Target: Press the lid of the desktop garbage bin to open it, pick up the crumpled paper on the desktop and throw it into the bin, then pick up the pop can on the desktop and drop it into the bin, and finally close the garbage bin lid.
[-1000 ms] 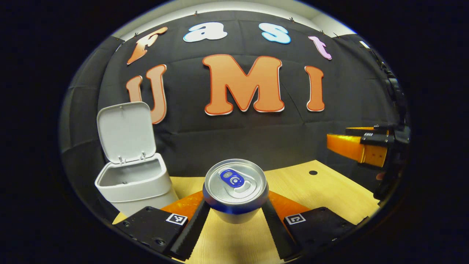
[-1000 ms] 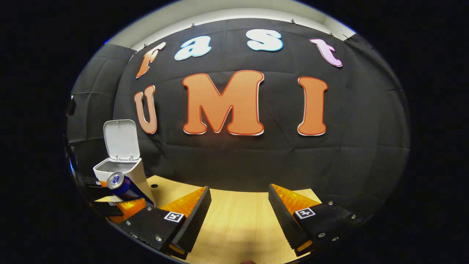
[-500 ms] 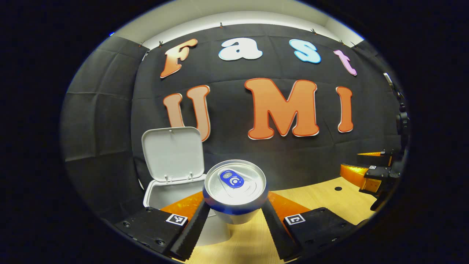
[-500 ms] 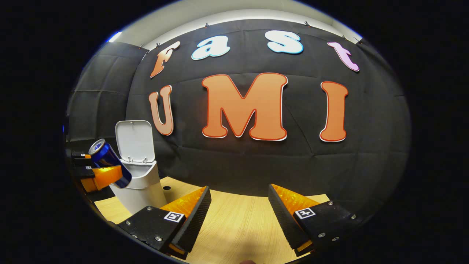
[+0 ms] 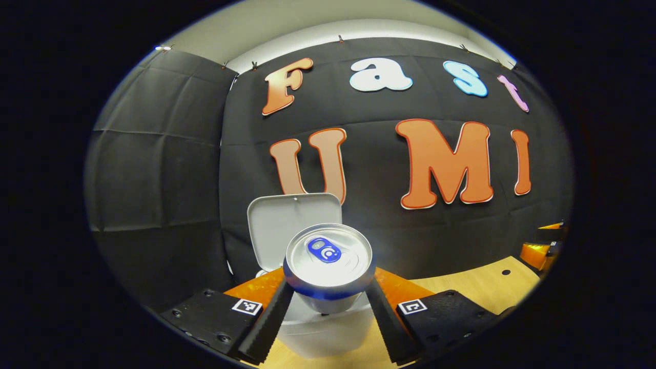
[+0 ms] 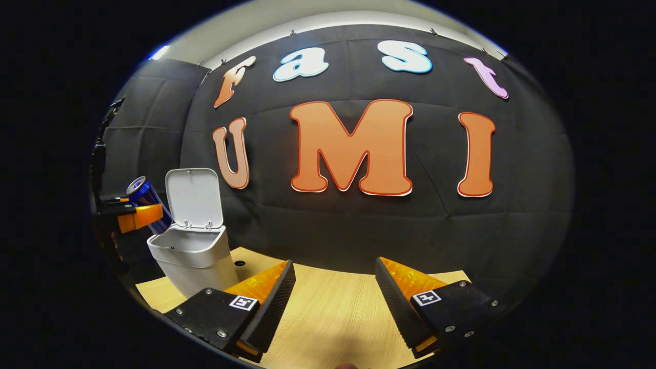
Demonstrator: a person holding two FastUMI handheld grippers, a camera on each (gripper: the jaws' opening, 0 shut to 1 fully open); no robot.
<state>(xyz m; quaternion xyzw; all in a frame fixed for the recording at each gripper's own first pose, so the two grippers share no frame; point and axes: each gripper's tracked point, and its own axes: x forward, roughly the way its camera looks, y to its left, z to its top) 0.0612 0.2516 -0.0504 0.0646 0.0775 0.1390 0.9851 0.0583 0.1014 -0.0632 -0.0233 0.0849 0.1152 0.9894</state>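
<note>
Blue-and-silver aluminium pop can [image 5: 328, 266] sat clamped in the left gripper [image 5: 328, 307], raised beside the open white plastic bin [image 6: 192, 248], so the drop step needed it centred above the mouth, while the right gripper [image 6: 334, 302] hung open.

No legible text on the can [image 5: 328, 261] or bin [image 6: 193, 248]; possibly a small logo on the can's tab, too blurred.
</note>
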